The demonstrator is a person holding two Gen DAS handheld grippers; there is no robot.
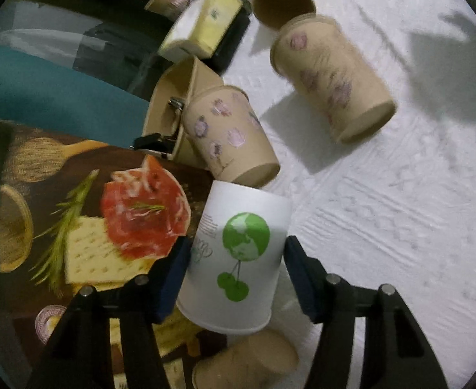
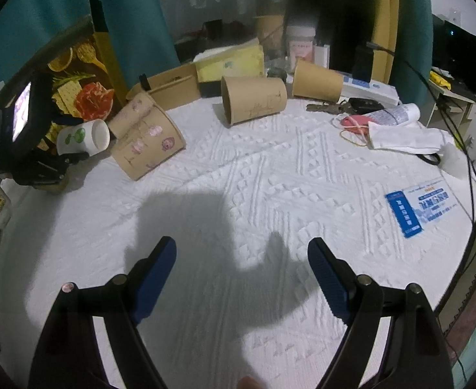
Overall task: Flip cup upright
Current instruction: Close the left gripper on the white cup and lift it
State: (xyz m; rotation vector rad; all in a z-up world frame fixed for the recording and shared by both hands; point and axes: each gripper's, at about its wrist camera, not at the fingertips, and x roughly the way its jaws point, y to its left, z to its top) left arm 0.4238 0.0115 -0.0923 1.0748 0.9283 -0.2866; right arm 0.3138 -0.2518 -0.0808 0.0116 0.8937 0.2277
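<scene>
Right wrist view: white textured tabletop [image 2: 270,175], teal curtain [image 2: 134,13] behind.

1. My desk is under a white textured cloth [image 2: 270,175] w/ raised diamond pattern.
2. Teal curtain [image 2: 59,9] hangs behind on left, more teal at far right.
3. Dark monitor [image 2: 461,64] sits on a side shelf, right bg.
4. Light is hard, from above: dark shadows fall on the cloth near me.
</scene>
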